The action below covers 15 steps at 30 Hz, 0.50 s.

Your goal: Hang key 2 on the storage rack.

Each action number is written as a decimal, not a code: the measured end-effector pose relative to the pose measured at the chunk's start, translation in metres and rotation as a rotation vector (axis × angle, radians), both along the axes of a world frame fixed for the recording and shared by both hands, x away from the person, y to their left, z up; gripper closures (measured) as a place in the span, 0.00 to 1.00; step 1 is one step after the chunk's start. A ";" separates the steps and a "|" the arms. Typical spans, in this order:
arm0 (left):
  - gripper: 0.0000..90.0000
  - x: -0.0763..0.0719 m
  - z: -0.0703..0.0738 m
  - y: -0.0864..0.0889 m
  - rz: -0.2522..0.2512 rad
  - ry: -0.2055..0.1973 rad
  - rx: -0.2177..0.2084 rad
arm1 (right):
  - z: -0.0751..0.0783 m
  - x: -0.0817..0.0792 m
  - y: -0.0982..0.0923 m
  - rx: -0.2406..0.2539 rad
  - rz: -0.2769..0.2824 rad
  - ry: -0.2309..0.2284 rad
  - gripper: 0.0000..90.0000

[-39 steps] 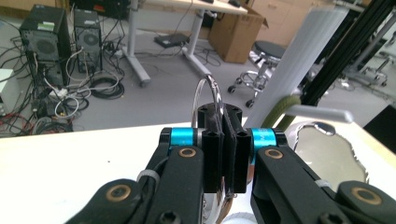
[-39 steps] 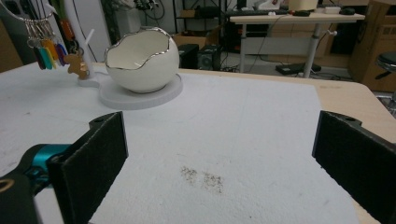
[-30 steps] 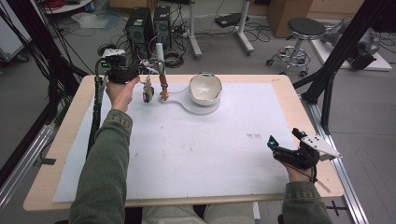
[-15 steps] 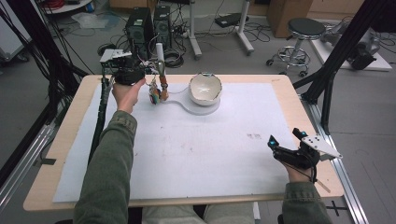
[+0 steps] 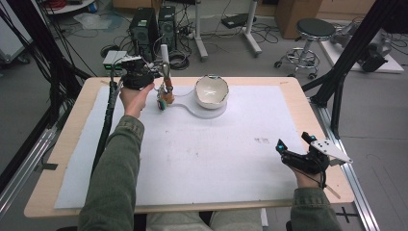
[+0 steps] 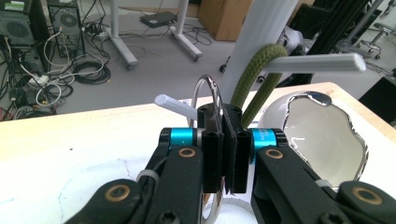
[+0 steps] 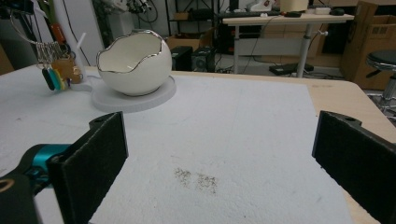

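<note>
My left gripper (image 6: 226, 116) is shut on a thin silver key ring (image 6: 211, 91). In the high view that gripper (image 5: 158, 83) is at the table's far left, and a bunch of coloured keys (image 5: 164, 99) hangs under it beside a white post (image 5: 164, 57). The post (image 6: 264, 32) carries pegs (image 6: 322, 63), and a green cord loop (image 6: 254, 74) hangs from one. An egg-shaped white bowl (image 5: 211, 90) with a silver rim sits on the stand's round base (image 5: 208, 112). My right gripper (image 5: 292, 141) rests at the front right, open and holding nothing, its pads (image 7: 95, 149) far apart.
A white mat (image 5: 202, 154) covers most of the wooden table (image 5: 62, 144). A faint dark smudge (image 7: 196, 179) marks the mat in front of the right gripper. Beyond the far edge are computer towers (image 5: 149, 24), cables and a stool (image 5: 315, 29).
The left hand has shifted slightly toward the post with the key ring, and the keys now hang closer to it. The right gripper has stayed put.
</note>
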<state>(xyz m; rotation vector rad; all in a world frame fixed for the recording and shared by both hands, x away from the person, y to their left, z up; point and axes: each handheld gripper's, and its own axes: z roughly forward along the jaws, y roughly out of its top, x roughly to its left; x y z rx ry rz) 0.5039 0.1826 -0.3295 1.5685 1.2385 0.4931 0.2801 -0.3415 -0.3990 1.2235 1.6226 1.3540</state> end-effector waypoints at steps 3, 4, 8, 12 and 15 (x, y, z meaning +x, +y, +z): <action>0.80 0.002 0.000 0.002 -0.001 0.008 -0.046 | 0.000 0.000 0.000 0.004 -0.005 0.005 0.03; 0.72 0.001 0.001 0.003 0.011 0.012 -0.043 | 0.000 0.001 0.000 0.010 -0.007 0.009 0.03; 0.53 0.000 0.001 0.008 0.064 0.026 -0.019 | 0.000 0.001 0.002 0.012 -0.003 0.012 0.03; 0.39 -0.005 0.000 0.013 0.099 0.006 -0.063 | -0.001 0.001 0.003 0.014 -0.004 0.021 0.03; 0.31 -0.007 0.001 0.013 0.093 0.008 -0.030 | -0.001 0.001 0.003 0.007 -0.005 0.019 0.03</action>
